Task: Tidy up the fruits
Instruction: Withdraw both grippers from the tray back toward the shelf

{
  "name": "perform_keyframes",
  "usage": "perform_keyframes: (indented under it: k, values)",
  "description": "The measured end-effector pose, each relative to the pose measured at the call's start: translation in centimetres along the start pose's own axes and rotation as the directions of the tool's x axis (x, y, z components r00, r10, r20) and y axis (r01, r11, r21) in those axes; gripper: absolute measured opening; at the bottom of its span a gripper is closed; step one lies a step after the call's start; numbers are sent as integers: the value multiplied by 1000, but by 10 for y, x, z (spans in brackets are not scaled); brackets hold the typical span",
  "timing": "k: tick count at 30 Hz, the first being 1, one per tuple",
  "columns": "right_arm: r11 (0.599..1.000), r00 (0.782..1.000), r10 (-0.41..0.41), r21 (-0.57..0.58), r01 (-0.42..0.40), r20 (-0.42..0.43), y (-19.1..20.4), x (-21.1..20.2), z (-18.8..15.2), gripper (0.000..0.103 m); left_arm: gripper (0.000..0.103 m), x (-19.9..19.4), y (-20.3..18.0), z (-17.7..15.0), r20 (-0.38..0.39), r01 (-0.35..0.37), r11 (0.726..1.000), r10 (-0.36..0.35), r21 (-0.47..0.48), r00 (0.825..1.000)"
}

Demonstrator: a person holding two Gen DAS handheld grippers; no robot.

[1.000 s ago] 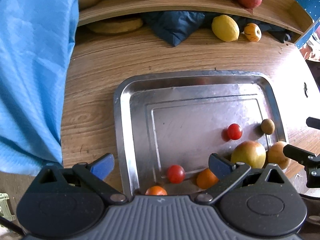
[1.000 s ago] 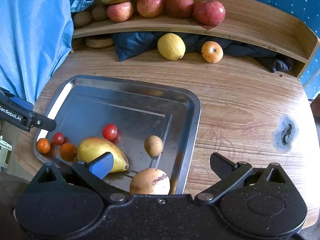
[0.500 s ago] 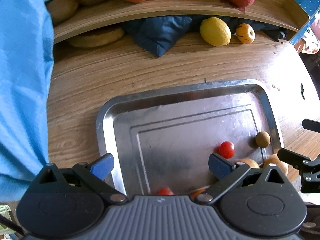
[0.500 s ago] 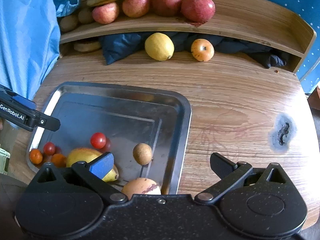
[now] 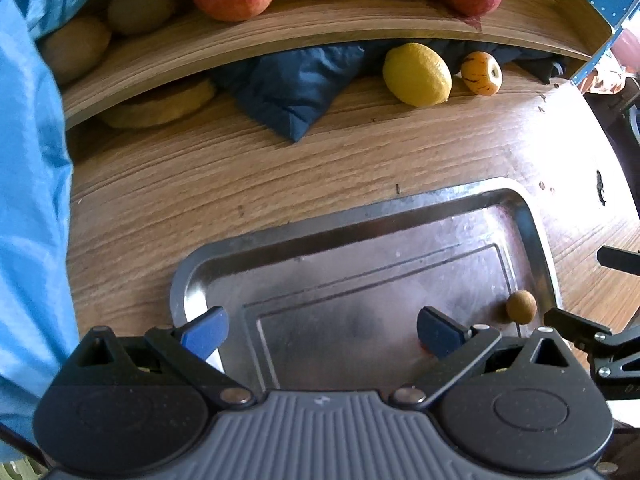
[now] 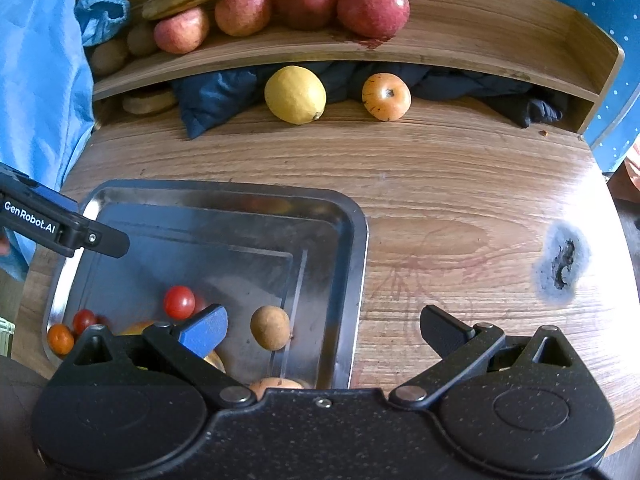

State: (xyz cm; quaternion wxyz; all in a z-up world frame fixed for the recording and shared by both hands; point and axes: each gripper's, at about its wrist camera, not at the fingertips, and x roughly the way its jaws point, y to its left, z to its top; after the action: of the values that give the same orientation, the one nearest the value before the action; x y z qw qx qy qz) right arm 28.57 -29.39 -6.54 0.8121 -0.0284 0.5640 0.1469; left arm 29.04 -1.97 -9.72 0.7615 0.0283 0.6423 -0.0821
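Both tools are empty, their jaws apart: the left tool (image 5: 318,330) hangs over the near part of the steel tray (image 6: 358,248), the right tool (image 6: 322,330) over its right rim. The lemon (image 6: 295,94) and a small orange fruit (image 6: 386,96) lie far ahead of the right tool on the bench (image 6: 460,184). I judge this a reach step; next, a tool must go forward and close around the lemon.
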Motion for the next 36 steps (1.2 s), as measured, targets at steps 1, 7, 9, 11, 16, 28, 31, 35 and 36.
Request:
perform_keyframes:
  k: [1, 7, 9, 11, 16, 28, 31, 35, 36]
  values:
    - [1000, 1000, -4, 4, 4, -2, 0, 1, 1, 102, 102, 1, 0, 2, -1, 3, 1000, -3, 5, 1000]
    - [1000, 1000, -20, 19, 20, -5, 1, 5, 8, 102, 102, 7, -5, 12, 0, 23, 999, -23, 24, 1000]
    - [999, 1000, -24, 23, 24, -6, 1, 5, 11, 102, 102, 9, -6, 16, 3, 30, 999, -30, 29, 1000]
    - [999, 1000, -28, 25, 28, -7, 1, 7, 14, 102, 102, 10, -8, 20, 7, 36, 999, -36, 36, 999]
    - [999, 999, -34, 27, 34, -10, 1, 11, 20, 102, 102, 12, -15, 29, 21, 60, 996, -61, 59, 998]
    - [998, 998, -64, -7, 64, 7, 0, 23, 50, 102, 102, 19, -22, 50, 45, 109, 993, -111, 49, 993]
    - [997, 997, -72, -15, 72, 12, -1, 26, 56, 102, 102, 22, -21, 54, 41, 117, 992, -119, 43, 992]
    - [997, 997, -81, -20, 81, 13, -3, 30, 61, 102, 102, 24, -20, 60, 38, 121, 992, -123, 42, 992]
    - [996, 996, -83, -21, 83, 13, -4, 31, 62, 102, 102, 24, -20, 59, 38, 120, 992, -122, 41, 992]
